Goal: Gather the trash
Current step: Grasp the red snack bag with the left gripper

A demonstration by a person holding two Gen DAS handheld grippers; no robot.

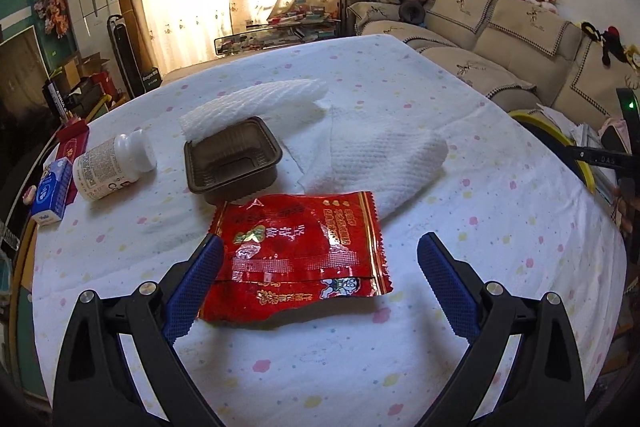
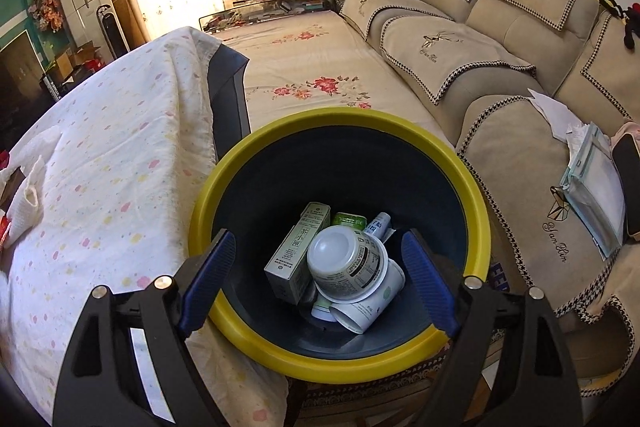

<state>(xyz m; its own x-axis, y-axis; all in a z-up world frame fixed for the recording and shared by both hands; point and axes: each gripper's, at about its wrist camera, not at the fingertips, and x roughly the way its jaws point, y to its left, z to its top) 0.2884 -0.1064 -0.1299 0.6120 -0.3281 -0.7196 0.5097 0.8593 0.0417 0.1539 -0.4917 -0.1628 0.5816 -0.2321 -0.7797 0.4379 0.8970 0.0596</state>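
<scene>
Red wrapper (image 1: 296, 255) between open tool (image 1: 320, 247) fingers

Readable text in the room

The sofa cover (image 2: 556, 247), right of frame, carries embroidered script "Yan Xin"; print on the other packaging is illegible.

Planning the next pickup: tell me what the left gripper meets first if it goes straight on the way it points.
Most likely the red snack wrapper, lying flat between the open left gripper fingers. The brown plastic tray sits beyond it.
</scene>
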